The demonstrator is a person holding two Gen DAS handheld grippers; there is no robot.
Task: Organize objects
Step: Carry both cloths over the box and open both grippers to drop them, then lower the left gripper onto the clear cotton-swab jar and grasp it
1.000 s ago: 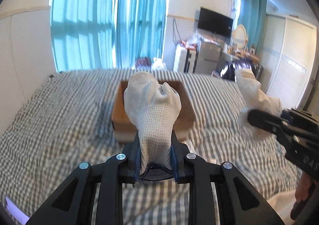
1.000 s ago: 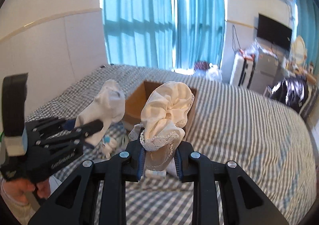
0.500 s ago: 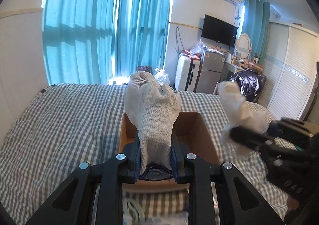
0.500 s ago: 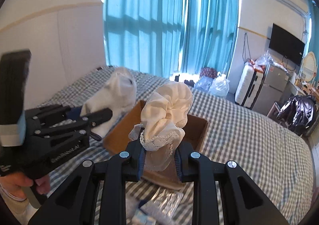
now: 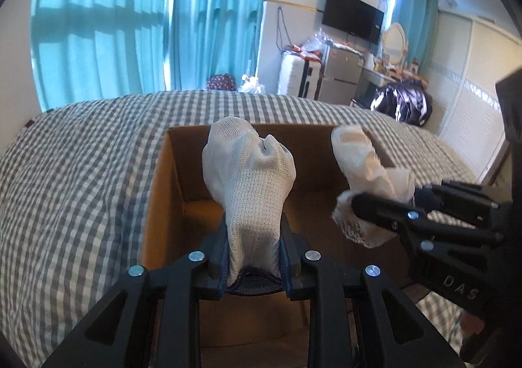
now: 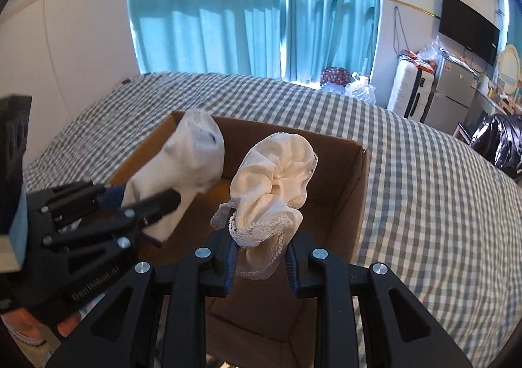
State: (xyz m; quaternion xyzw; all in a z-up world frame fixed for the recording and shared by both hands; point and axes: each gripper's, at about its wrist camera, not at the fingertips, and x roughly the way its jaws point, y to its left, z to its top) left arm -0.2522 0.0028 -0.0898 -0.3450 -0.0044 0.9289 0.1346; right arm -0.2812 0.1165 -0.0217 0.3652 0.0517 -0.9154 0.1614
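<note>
My left gripper [image 5: 254,257] is shut on a white knitted sock [image 5: 249,185] and holds it upright over the open cardboard box [image 5: 163,192]. My right gripper [image 6: 259,257] is shut on a cream lace-trimmed cloth [image 6: 277,179] and holds it over the same box [image 6: 355,192]. The right gripper [image 5: 378,208] with its cream cloth [image 5: 365,166] shows at the right of the left wrist view. The left gripper [image 6: 146,201] with the sock [image 6: 189,162] shows at the left of the right wrist view. The box floor under both looks bare.
The box sits on a bed with a grey-and-white checked cover [image 5: 71,179]. Teal curtains [image 5: 130,25] hang behind it. A white suitcase [image 6: 409,91], a small fridge [image 6: 453,87], a wall TV [image 5: 354,21] and a black bag [image 6: 499,143] stand beyond the bed.
Both grippers have moved forward and down, from short of the box to over its open top. Each still holds its item.
</note>
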